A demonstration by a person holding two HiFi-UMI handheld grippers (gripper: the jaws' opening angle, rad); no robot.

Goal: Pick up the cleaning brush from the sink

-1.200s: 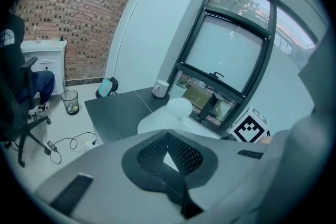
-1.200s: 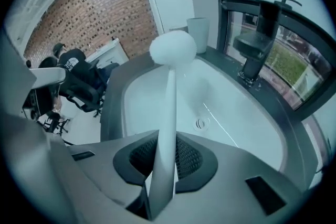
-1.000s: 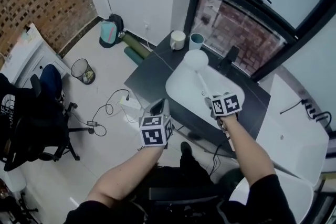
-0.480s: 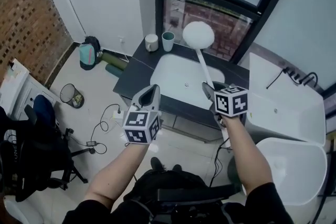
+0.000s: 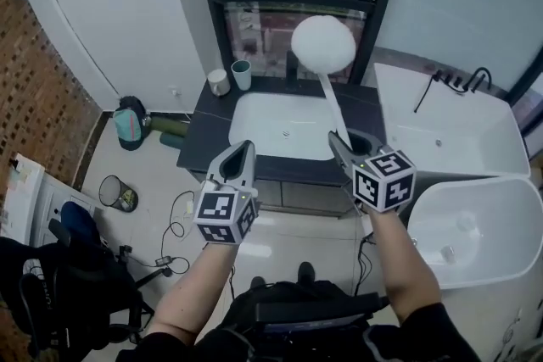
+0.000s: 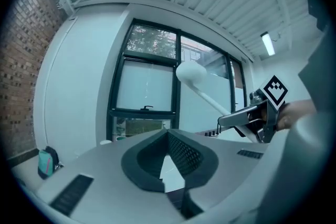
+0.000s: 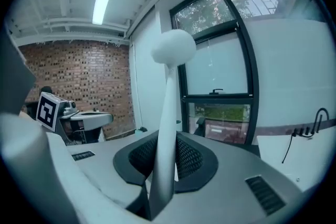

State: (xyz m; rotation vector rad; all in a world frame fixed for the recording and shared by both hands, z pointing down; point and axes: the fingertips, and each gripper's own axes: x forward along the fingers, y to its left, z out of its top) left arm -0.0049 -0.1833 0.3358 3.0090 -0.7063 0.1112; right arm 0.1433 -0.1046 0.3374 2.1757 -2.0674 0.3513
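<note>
The cleaning brush, white with a round head (image 5: 323,44) and a long thin handle (image 5: 333,110), is up in the air above the sink (image 5: 254,110), its head in front of the window. My right gripper (image 5: 344,144) is shut on the handle's lower end; in the right gripper view the handle (image 7: 168,128) rises from between the dark pads to the head (image 7: 173,47). My left gripper (image 5: 240,155) hangs beside it to the left, shut with nothing in it. In the left gripper view the pads meet at their tips (image 6: 168,134), and the brush head (image 6: 191,73) and the right gripper (image 6: 231,120) show at right.
Two cups (image 5: 219,81) (image 5: 242,74) stand on the dark counter's back left corner. A white bathtub (image 5: 475,140) and a second white basin (image 5: 484,225) lie to the right. On the floor at left are a bag (image 5: 129,123), a wire bin (image 5: 119,193), cables and an office chair (image 5: 68,284).
Both grippers have risen. The brush came up from over the sink, its head now high against the window. The head view has swung to face the counter squarely.
</note>
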